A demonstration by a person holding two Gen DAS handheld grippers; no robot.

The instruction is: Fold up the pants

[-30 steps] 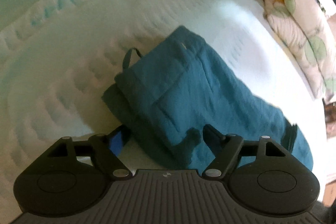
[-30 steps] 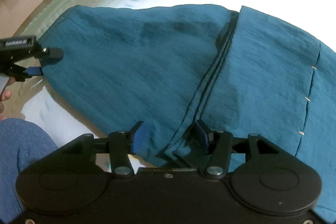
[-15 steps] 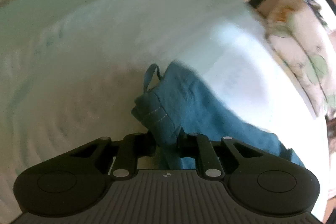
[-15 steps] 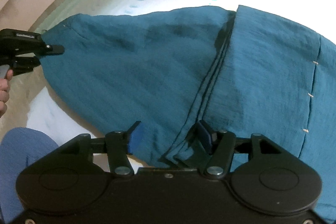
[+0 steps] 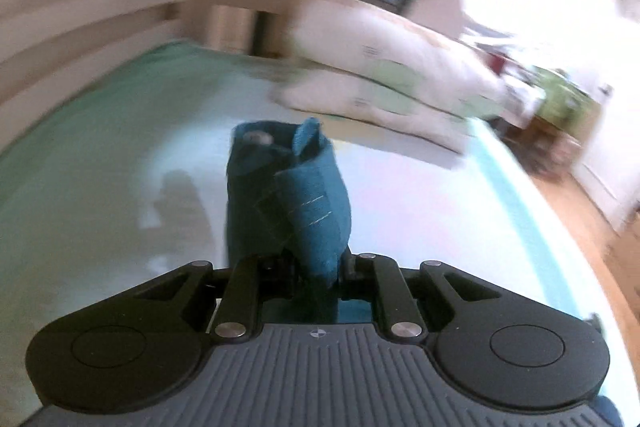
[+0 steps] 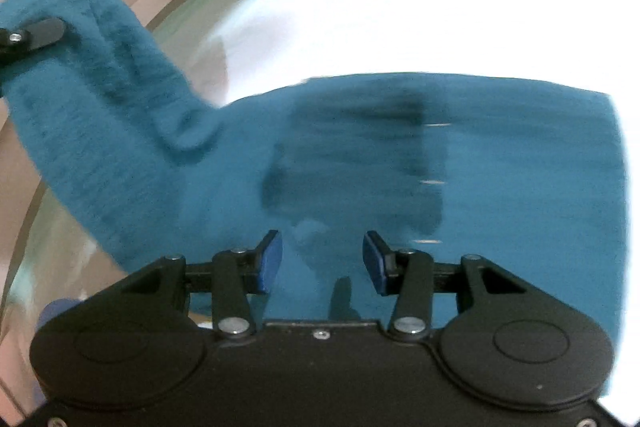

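Note:
The teal pants [image 6: 400, 155] lie on the pale green bed sheet [image 5: 100, 167]. My left gripper [image 5: 316, 267] is shut on a bunched corner of the pants [image 5: 304, 187] and holds it lifted above the bed. In the right wrist view that lifted part [image 6: 80, 87] rises at the left, with the left gripper's finger [image 6: 36, 35] on it. My right gripper [image 6: 322, 259] is open, its blue pads on either side of the fabric at the near edge, not closed on it.
Floral pillows [image 5: 400, 83] are stacked at the head of the bed. A beige wall and bed rail [image 5: 80, 15] run along the left. Wooden floor [image 5: 580, 219] and clutter show past the bed's right edge.
My left gripper has closed on the pants' corner and lifted it up and over, swinging its view toward the pillows. My right gripper stayed open and the pants shifted under it.

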